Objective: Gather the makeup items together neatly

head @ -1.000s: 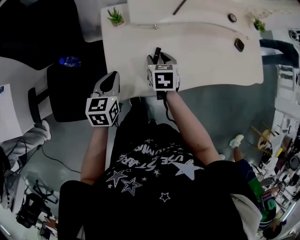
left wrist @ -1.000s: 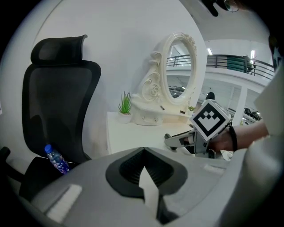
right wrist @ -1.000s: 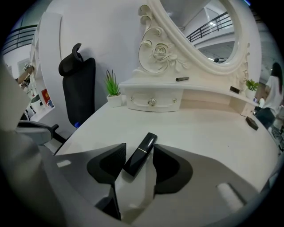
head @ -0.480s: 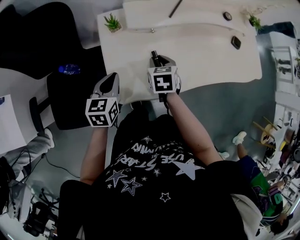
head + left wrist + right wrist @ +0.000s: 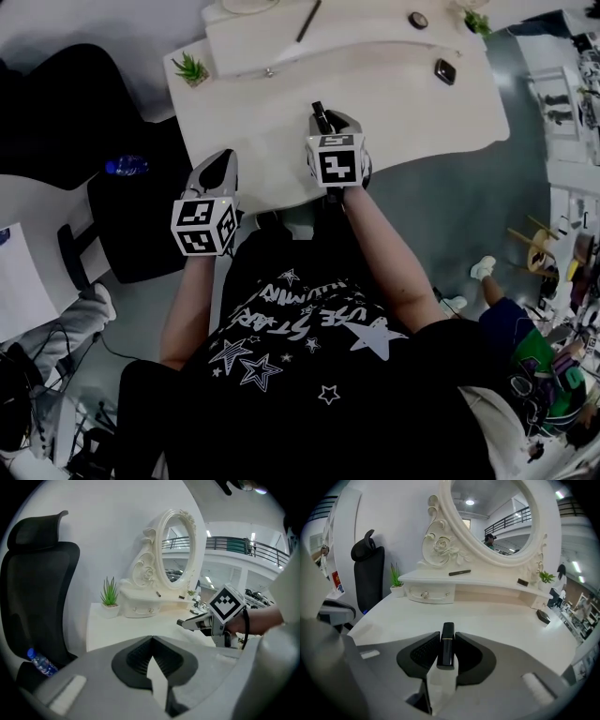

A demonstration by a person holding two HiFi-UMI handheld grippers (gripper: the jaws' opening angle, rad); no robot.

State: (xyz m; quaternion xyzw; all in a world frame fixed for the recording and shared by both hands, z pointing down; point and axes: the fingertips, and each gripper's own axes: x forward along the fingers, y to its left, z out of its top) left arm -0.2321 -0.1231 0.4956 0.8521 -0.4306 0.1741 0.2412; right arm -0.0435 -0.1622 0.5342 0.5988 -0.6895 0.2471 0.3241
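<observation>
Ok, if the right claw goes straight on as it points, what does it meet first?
Probably the tabletop, with the held lipstick touching first; the drawer base lies beyond.

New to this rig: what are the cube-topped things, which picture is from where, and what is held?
A person holds a two-jaw gripper in each hand; the cubes are part of them. One camera looks down from the head; one rides each gripper, looking along its jaws. The white vanity table carries a small green potted plant and a small dark case. The right gripper has just closed its jaws on a black lipstick tube with gold band; the left gripper is shut, empty.
</observation>
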